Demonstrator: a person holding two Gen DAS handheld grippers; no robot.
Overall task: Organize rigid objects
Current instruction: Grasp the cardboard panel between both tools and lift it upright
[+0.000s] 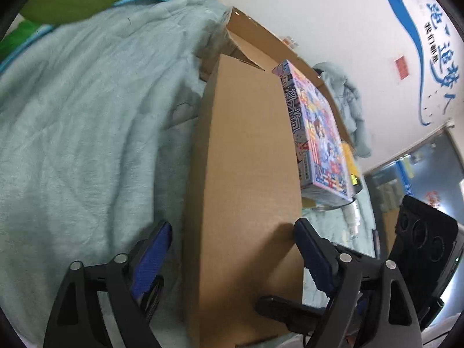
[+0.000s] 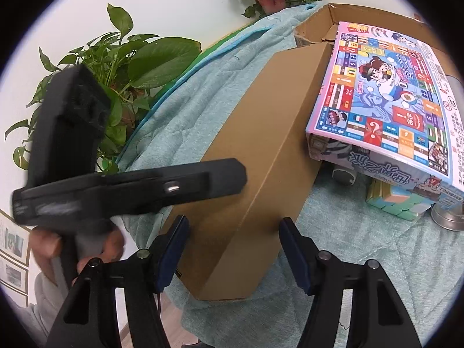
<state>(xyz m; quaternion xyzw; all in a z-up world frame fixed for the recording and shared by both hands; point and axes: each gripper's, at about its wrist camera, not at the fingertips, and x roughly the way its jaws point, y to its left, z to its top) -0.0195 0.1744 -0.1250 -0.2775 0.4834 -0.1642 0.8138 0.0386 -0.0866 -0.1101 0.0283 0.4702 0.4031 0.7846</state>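
Right wrist view showed a long plain brown cardboard box (image 2: 261, 156) lying closed on a pale teal quilted blanket (image 2: 377, 261), so its contents could not be seen. Behind it stood an open brown cardboard carton (image 2: 324, 20), and a flat colourful board-game box (image 2: 385, 92) lay tilted across the carton's edge; its lid carried cartoon figures, flags, question marks and Chinese characters too small to read. Under the game box were pastel cube puzzles (image 2: 391, 200) and a small metal tin (image 2: 448, 217). The right gripper (image 2: 232, 246) stood open around the near end of the long box, and its pads did not press on it. In the left wrist view the left gripper (image 1: 232, 249) also straddled the same long box (image 1: 246, 174), open, one finger (image 1: 313, 249) just beside the cardboard edge. Blue Chinese lettering (image 1: 435, 43) was on the white wall.
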